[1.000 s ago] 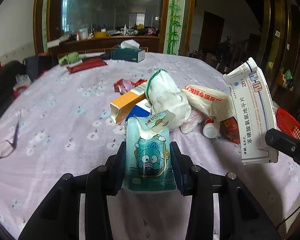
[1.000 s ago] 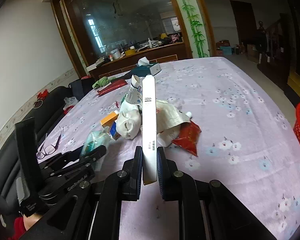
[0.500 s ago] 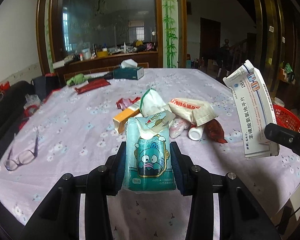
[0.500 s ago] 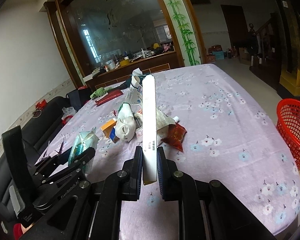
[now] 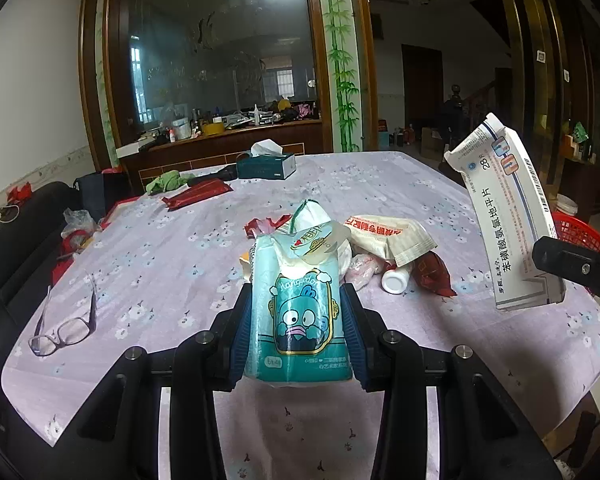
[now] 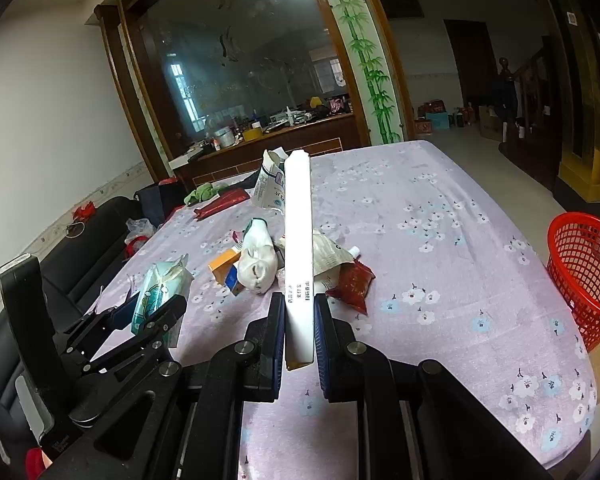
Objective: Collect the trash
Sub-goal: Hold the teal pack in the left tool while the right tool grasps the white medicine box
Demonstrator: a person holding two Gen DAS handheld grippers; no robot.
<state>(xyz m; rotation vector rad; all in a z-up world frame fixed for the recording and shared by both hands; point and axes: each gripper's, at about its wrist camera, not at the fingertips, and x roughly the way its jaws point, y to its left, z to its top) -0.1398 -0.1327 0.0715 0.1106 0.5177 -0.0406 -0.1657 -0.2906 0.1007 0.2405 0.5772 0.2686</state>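
Observation:
My left gripper (image 5: 298,322) is shut on a teal tissue pack (image 5: 298,320) with a cartoon face, held upright above the near table edge. That pack (image 6: 162,292) and the left gripper (image 6: 156,312) also show at the left of the right wrist view. My right gripper (image 6: 298,328) is shut on a white medicine box (image 6: 298,252), edge-on here; its printed face (image 5: 508,216) shows at the right of the left wrist view. A heap of trash (image 5: 380,248) lies mid-table: wrappers, a white bottle, a red packet, an orange box (image 6: 224,264). A red basket (image 6: 584,268) stands beyond the table's right edge.
The table has a lilac flowered cloth (image 6: 440,240). Glasses (image 5: 66,328) lie near its left edge. A tissue box (image 5: 266,164), a green cloth (image 5: 168,180) and a red pouch (image 5: 198,196) sit at the far side. A black sofa (image 6: 92,240) runs along the left.
Both grippers have risen and drawn back from the table with their items still held. The heap now looks smaller and farther, and the red basket shows more fully.

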